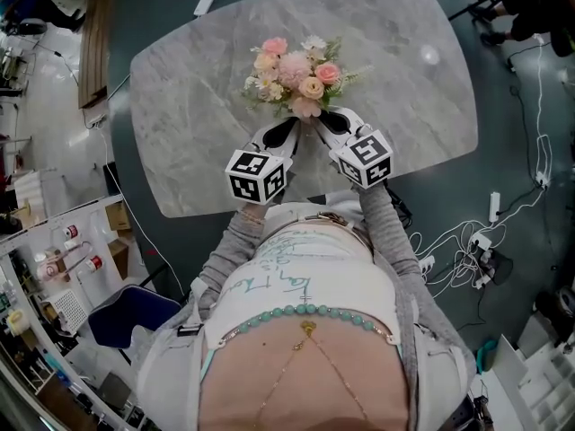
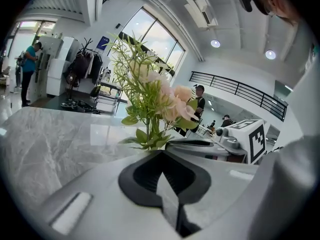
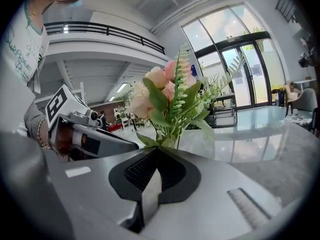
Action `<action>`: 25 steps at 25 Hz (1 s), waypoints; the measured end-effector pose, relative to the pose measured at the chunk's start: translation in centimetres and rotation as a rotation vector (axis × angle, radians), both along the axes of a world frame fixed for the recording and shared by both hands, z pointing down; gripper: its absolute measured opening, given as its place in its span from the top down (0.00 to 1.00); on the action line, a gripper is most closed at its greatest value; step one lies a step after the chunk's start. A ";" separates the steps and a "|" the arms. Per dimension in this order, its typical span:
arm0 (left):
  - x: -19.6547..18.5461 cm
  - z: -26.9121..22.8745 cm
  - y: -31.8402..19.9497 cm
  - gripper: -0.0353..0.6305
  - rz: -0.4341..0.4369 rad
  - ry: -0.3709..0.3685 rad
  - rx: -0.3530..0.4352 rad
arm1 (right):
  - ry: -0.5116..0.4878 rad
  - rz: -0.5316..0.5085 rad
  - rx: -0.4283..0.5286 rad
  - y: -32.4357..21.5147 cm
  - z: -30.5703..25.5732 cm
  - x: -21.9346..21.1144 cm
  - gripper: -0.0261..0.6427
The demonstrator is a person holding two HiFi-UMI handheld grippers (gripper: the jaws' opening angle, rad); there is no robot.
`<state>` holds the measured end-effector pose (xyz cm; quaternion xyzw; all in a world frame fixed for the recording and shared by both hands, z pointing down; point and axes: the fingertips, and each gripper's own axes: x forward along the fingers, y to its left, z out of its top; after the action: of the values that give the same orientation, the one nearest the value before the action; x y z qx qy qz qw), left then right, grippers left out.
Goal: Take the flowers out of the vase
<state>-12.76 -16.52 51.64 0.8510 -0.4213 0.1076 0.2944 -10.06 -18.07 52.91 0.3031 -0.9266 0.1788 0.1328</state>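
Note:
A bouquet of pink, peach and white flowers (image 1: 296,74) with green sprigs stands on the grey marble table (image 1: 198,88); its blooms hide the vase from above. My left gripper (image 1: 289,126) and right gripper (image 1: 322,120) come in from the near side, and their tips meet just under the bouquet's near edge. In the left gripper view the jaws (image 2: 161,153) are shut, with the flowers (image 2: 155,99) rising right behind the tip. In the right gripper view the jaws (image 3: 159,150) are shut too, leaves and stems (image 3: 172,101) springing up at the tip. Whether either tip pinches a stem is hidden.
A small white object (image 1: 429,55) lies on the table's far right. Cables and power strips (image 1: 467,250) litter the floor to the right, shelving (image 1: 54,259) and a blue chair (image 1: 135,312) stand at left. People (image 2: 30,69) stand far behind the table.

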 end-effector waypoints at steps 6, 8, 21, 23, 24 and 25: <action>-0.6 0.2 0.5 0.95 0.009 0.005 -0.012 | 0.017 0.016 -0.001 0.2 0.9 -0.5 0.92; -0.7 0.4 0.5 0.95 0.010 0.004 -0.017 | 0.027 0.032 -0.005 0.1 1.4 -0.2 0.92; -0.5 0.5 0.4 0.95 0.014 0.012 -0.021 | 0.030 0.049 -0.006 -0.8 1.9 0.4 0.83; -0.6 0.5 0.4 0.95 0.013 0.012 -0.020 | 0.016 0.044 -0.007 -0.9 1.9 0.2 0.80; -0.6 0.5 0.4 0.95 0.011 0.012 -0.021 | 0.012 0.039 -0.007 -0.9 1.9 0.2 0.79; -0.6 0.5 0.4 0.95 0.010 0.011 -0.021 | 0.011 0.032 -0.006 -1.0 2.0 0.1 0.77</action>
<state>-13.36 -16.13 52.17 0.8505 -0.4142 0.1086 0.3053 -9.97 -19.05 54.86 0.3184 -0.9204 0.1819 0.1356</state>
